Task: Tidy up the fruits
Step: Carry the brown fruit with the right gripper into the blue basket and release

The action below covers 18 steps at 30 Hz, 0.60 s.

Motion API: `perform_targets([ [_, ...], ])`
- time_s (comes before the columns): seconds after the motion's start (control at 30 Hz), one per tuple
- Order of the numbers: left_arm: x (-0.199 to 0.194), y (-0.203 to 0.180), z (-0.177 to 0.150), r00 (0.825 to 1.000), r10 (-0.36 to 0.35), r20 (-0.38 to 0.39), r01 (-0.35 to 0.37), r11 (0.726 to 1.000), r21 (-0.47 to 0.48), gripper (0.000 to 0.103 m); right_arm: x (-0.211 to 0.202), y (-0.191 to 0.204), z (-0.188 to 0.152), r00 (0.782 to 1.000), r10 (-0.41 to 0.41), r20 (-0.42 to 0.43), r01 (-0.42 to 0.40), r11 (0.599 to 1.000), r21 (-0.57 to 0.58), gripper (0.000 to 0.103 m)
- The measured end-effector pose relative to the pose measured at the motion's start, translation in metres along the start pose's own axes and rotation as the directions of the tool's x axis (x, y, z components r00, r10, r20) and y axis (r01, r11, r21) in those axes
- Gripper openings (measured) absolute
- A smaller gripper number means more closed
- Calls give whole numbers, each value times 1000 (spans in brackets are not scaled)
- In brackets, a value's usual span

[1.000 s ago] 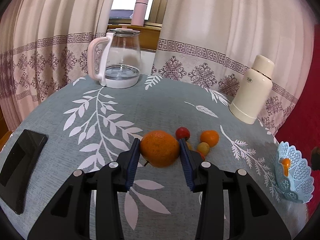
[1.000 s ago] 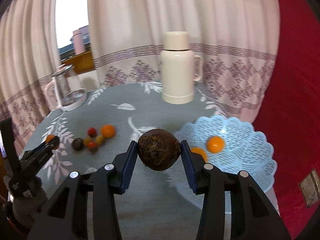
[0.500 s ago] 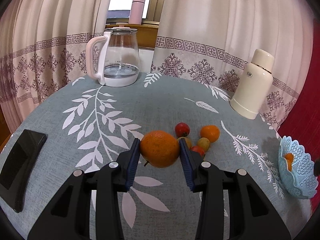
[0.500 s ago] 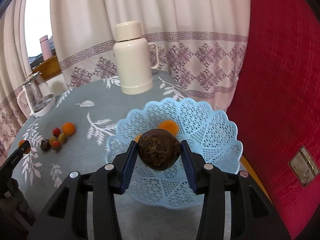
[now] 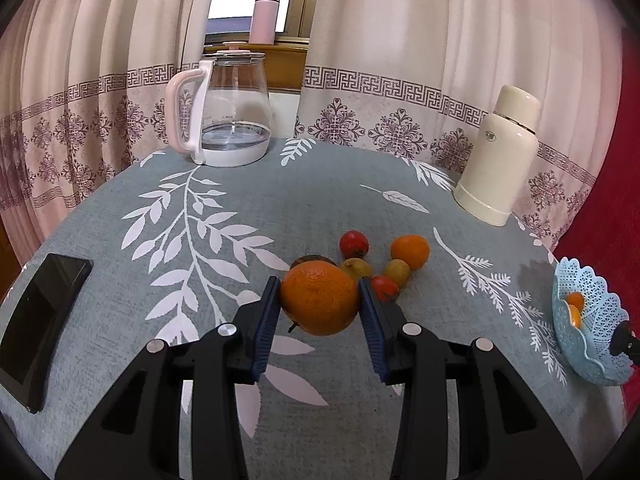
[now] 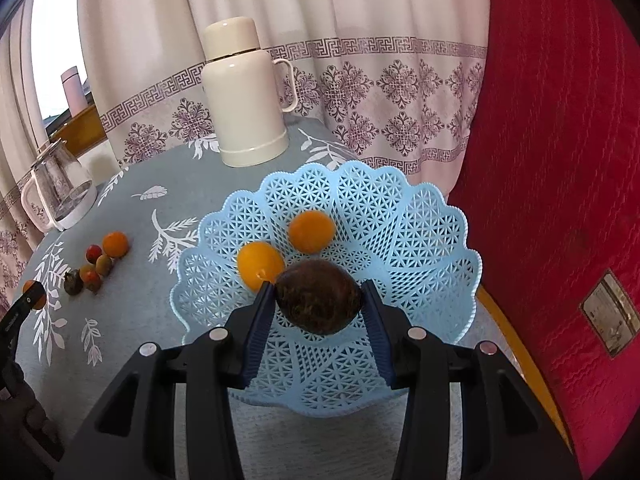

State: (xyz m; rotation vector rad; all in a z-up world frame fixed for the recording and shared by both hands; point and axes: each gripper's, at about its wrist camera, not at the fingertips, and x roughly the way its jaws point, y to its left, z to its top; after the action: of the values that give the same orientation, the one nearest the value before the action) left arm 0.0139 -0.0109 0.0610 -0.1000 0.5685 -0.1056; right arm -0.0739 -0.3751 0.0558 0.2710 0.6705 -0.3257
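My left gripper (image 5: 319, 304) is shut on a large orange (image 5: 319, 298) and holds it above the grey leaf-print tablecloth (image 5: 224, 200). Just beyond it lie several small fruits: a red one (image 5: 353, 243), a small orange (image 5: 409, 251), two yellow-green ones (image 5: 397, 272) and another red one (image 5: 385, 286). My right gripper (image 6: 319, 300) is shut on a dark brown round fruit (image 6: 319, 302) and holds it over the light blue lattice basket (image 6: 420, 232). Two orange fruits (image 6: 312, 231) lie in the basket. The basket also shows at the right edge of the left wrist view (image 5: 592, 320).
A glass kettle with a pink handle (image 5: 224, 112) stands at the back left. A cream thermos (image 5: 500, 156) stands at the back right. A black phone (image 5: 40, 312) lies at the table's left edge. Curtains hang behind; a red cushion (image 6: 560, 160) lies right of the basket.
My right gripper has carried the brown fruit from beside the basket to over its middle and lower. My left gripper has lifted the orange a little and moved back.
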Motion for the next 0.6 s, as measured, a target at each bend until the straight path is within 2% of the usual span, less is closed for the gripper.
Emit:
perform_targets([
  [0.37,-12,-20,-1,999,-38,-6,38,999,36,41,-1,-11,-2,1000,18,6,-18,999,28,45],
  [0.6,-21,-46,2,998,-68,-7,69,994,82,41,-5,-16,0,999,40,27,-41,998,40,45],
])
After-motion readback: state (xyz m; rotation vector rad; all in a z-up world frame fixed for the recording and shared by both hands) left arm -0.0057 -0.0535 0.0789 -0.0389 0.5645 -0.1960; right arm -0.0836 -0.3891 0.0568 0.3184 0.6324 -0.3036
